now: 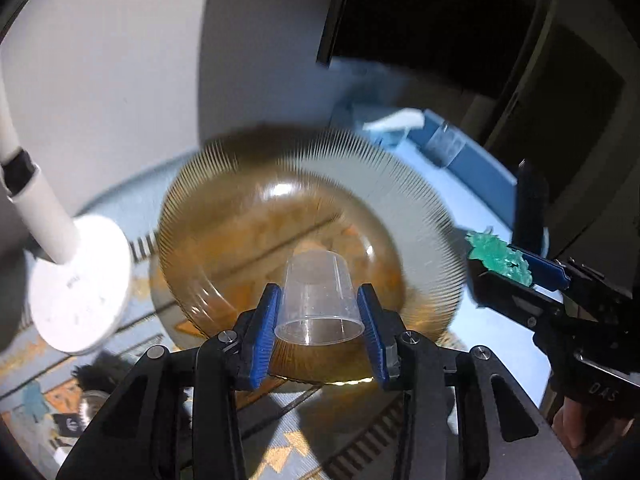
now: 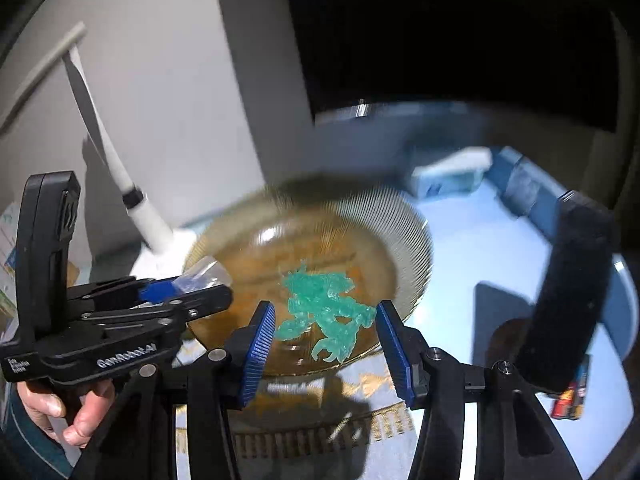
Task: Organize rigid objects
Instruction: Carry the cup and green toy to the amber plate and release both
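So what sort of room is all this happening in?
Probably a home, a living or dining corner. An amber ribbed glass bowl sits on a patterned tablecloth, beside a white lamp base, with a blue storage box behind. I cannot tell more of the room.

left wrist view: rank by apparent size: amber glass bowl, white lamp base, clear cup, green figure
1. amber glass bowl
2. white lamp base
3. clear cup, held close to the lens by the left gripper, so likely inflated
4. green figure, partly hidden in the right gripper
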Tool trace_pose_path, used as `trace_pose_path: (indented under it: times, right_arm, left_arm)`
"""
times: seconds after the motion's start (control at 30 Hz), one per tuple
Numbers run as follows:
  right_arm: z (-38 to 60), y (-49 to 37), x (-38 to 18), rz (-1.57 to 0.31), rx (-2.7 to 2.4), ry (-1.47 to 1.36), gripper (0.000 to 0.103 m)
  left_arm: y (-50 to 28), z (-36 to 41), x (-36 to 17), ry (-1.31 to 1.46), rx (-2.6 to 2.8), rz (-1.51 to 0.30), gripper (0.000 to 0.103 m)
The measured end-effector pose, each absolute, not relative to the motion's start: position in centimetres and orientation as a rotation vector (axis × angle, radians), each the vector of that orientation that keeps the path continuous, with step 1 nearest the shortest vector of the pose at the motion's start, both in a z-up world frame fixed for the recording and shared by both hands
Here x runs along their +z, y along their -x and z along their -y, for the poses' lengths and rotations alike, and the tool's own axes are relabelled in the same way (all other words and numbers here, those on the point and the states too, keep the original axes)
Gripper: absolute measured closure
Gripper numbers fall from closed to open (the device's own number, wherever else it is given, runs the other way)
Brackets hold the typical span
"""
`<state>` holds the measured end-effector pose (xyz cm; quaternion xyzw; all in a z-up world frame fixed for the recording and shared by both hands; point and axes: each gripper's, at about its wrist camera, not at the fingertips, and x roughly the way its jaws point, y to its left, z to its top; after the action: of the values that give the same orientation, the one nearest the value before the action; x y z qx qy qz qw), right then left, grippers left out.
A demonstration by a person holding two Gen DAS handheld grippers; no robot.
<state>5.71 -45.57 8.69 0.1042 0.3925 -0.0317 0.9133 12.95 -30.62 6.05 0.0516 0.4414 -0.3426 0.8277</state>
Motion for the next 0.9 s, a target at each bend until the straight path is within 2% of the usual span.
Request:
trace_pose_path:
  times: [0.27,0.43,0.5,0.53,0.57,0.73,0.8,0.9]
  right_arm:
    - [45.5,-7.5,5.4,-0.935,-0.070,-0.176,0.051]
    - [45.4,-7.4,5.5,-0.940,-0.092,-0.148,0.051]
    - [45.6,-7.5,5.7,-0.955,-0.105,-0.151,0.036]
    - [45.7,-7.3,6.1,-0.948,-0.115,-0.153,0.036]
    - [45.9,-6.8,6.7,-0.929,-0.122,-0.155,0.036]
    - [47.8,-2.7,12.6,-0.743,-0.148,-0.212,0.034]
    - [48.3,-1.2,14.7,-0.681,-0.153,-0.238,0.024]
    - [48.3,0.9,17.1,-0.609,-0.158,-0.254,0.020]
  left_arm:
    - [-13.7,31.9,3.7,-0.165,-0.717,-0.992,0.067]
    - [-13.3,32.3,3.8,-0.185,-0.723,-0.979,0.066]
    - [-13.3,31.9,4.1,-0.155,-0.733,-0.977,0.052]
    - [-13.4,31.7,4.4,-0.144,-0.726,-0.978,0.037]
    - [-13.5,31.1,4.9,-0.123,-0.720,-0.975,0.033]
    - [-11.8,25.5,10.7,0.027,-0.753,-0.843,0.033]
    - [-10.6,23.5,12.8,0.049,-0.763,-0.790,0.033]
    - [-8.0,20.6,15.6,0.040,-0.738,-0.701,0.033]
